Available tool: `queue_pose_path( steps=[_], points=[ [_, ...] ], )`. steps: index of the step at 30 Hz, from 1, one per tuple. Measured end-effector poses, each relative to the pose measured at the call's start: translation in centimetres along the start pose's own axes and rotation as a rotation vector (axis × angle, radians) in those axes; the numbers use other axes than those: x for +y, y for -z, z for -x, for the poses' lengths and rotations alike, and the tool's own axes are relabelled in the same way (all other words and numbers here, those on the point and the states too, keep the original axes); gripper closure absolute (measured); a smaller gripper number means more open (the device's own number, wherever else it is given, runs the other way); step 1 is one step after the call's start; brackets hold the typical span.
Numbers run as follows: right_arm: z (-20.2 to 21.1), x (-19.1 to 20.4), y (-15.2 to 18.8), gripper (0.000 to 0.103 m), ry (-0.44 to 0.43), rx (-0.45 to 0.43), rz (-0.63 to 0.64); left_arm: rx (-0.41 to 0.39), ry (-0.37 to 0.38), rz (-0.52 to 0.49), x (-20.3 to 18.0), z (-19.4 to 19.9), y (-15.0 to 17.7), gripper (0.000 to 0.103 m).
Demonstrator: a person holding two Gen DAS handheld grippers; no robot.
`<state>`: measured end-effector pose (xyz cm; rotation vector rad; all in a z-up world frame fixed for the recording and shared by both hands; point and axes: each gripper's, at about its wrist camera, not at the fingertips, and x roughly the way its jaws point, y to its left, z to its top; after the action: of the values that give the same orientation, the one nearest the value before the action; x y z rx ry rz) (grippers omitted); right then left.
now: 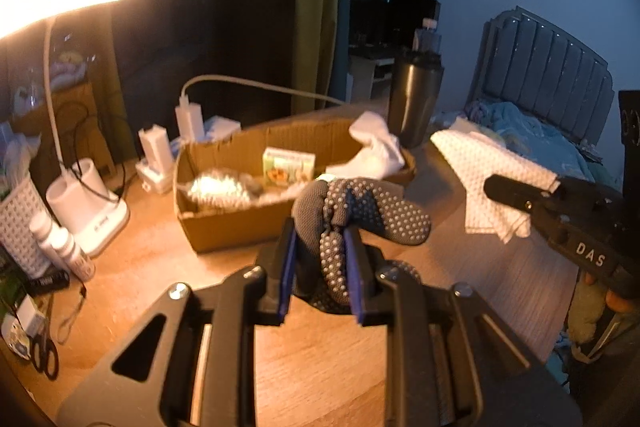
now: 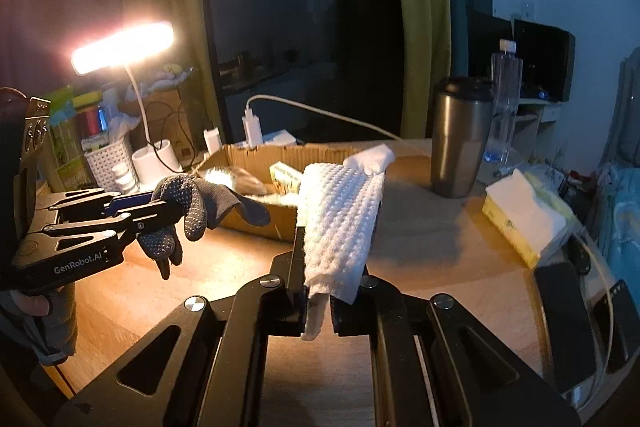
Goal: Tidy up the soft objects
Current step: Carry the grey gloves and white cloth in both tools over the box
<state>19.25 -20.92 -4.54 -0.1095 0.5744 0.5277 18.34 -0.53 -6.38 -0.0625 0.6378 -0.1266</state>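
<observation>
A grey glove with white grip dots [image 1: 360, 215] hangs above the wooden desk, and my left gripper [image 1: 320, 233] is shut on its bunched middle. From the right wrist view, the same glove [image 2: 196, 203] droops off the left gripper [image 2: 174, 207]. My right gripper [image 2: 336, 239] is shut on a white waffle cloth [image 2: 340, 211] that drapes over its fingers. In the left wrist view that cloth [image 1: 492, 163] hangs from the right gripper [image 1: 496, 187]. Behind both stands an open cardboard box [image 1: 224, 231] holding a white sock [image 1: 376, 147], a small green carton [image 1: 288, 167] and a fuzzy grey-white item [image 1: 224, 187].
A lit desk lamp [image 2: 124, 47] stands at the left beside a white basket [image 2: 106, 159] and bottles. A steel tumbler [image 2: 460, 139], a water bottle [image 2: 506, 99] and a tissue box [image 2: 524, 219] stand on the right. Scissors [image 1: 44, 351] lie near the left edge.
</observation>
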Motion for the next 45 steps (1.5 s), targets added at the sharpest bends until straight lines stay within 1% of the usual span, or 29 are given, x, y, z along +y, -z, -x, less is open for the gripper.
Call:
queue_pose_path(
  steps=[13,19,25,37,42,45],
  points=[
    [1.2,0.1,-2.8,0.094,0.009,-0.072,0.024,-0.089,-0.003,-0.012,-0.5,1.6,-3.3,0.080],
    [1.7,-0.5,-4.5,0.094,0.026,-0.112,0.034,-0.140,-0.005,-0.021,-0.8,2.3,-5.1,0.080],
    [1.6,-1.4,-5.9,0.094,0.039,-0.142,0.033,-0.173,-0.003,-0.026,-1.0,2.4,-6.7,0.080],
    [-0.3,-2.2,-7.1,0.094,0.040,-0.150,0.028,-0.200,-0.006,-0.019,-0.4,0.0,-8.6,0.080],
    [-1.7,-2.9,-7.6,0.094,0.037,-0.142,0.020,-0.195,-0.019,-0.005,0.1,-1.7,-9.1,0.080],
    [-2.6,-3.3,-7.6,0.094,0.031,-0.133,0.015,-0.179,-0.023,0.001,0.3,-3.0,-9.3,0.080]
  ],
)
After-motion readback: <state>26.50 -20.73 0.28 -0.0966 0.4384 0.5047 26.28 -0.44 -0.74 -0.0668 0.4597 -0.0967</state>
